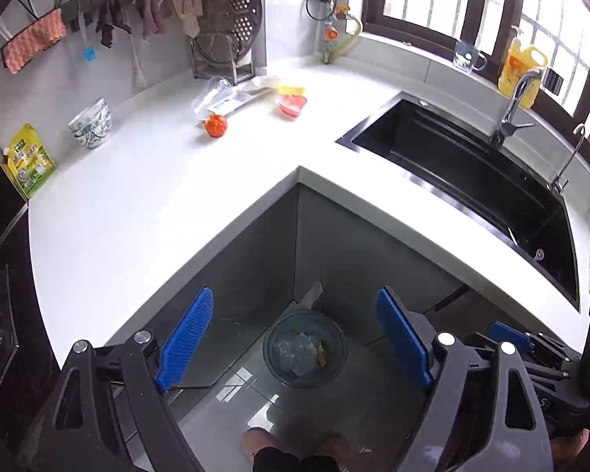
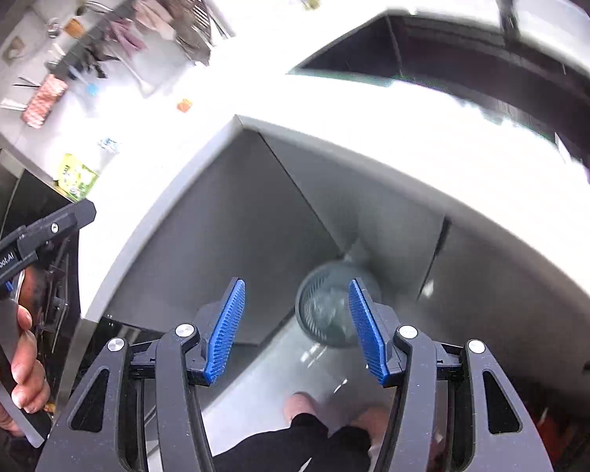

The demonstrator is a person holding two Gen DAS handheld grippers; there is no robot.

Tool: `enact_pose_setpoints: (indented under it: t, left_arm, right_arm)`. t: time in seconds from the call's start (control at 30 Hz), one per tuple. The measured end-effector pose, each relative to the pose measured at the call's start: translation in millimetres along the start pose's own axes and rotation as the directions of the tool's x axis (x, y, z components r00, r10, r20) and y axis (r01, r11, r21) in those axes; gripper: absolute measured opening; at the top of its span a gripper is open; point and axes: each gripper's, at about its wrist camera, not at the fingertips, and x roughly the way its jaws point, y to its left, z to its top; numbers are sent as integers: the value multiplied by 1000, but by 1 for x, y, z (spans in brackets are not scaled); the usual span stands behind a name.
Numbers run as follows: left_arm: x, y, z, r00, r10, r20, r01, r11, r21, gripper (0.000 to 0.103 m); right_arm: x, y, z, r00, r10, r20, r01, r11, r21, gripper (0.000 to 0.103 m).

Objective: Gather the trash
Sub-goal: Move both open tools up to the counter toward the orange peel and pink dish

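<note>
Both of your tools are empty right now. The left tool (image 1: 295, 338) has its blue pads spread wide apart, and the right tool (image 2: 295, 332) holds its pads partly apart, with nothing between either pair.

Below them, on the floor in the inside corner of the cabinets, stands the trash bin (image 1: 305, 348), already holding some clear wrapping and a brownish scrap.

What is left to collect lies on the white tabletop (image 1: 145, 204), far from you and left of the bin: a clear plastic cup (image 1: 212, 92) on its side, a flat wrapper (image 1: 236, 99) touching it whose long axis runs left-near to right-far, and just beside them an orange fruit (image 1: 215, 125) and a pink dish (image 1: 292, 104).

That cluster sits up and to the left of both tools, so your left hand looks the nearer one to reach with; the right view is too blurred to show the pieces clearly.
</note>
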Motion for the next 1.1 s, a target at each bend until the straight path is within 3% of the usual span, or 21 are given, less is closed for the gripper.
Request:
enact_pose_setpoints:
  t: [0.1, 0.27, 0.53, 0.8, 1.1]
  left_arm:
    - [-17, 11, 18, 999, 34, 25, -34, 999, -11, 85]
    - [-11, 42, 42, 997, 62, 41, -60, 997, -48, 88]
    - [47, 99, 102, 995, 67, 80, -59, 993, -101, 88]
    - [108, 152, 175, 993, 82, 83, -78, 996, -53, 88]
    - [153, 190, 197, 997, 78, 20, -75, 990, -119, 88]
  right_arm:
    - [-14, 6, 28, 999, -1, 41, 2, 999, -39, 53]
    - [-19, 24, 70, 997, 3, 76, 0, 999, -49, 53]
    - [33, 63, 149, 989, -48, 138, 60, 995, -84, 56]
    - [100, 98, 219, 988, -92, 120, 98, 994, -38, 56]
    - [153, 114, 261, 992, -114, 59, 117, 991, -60, 56]
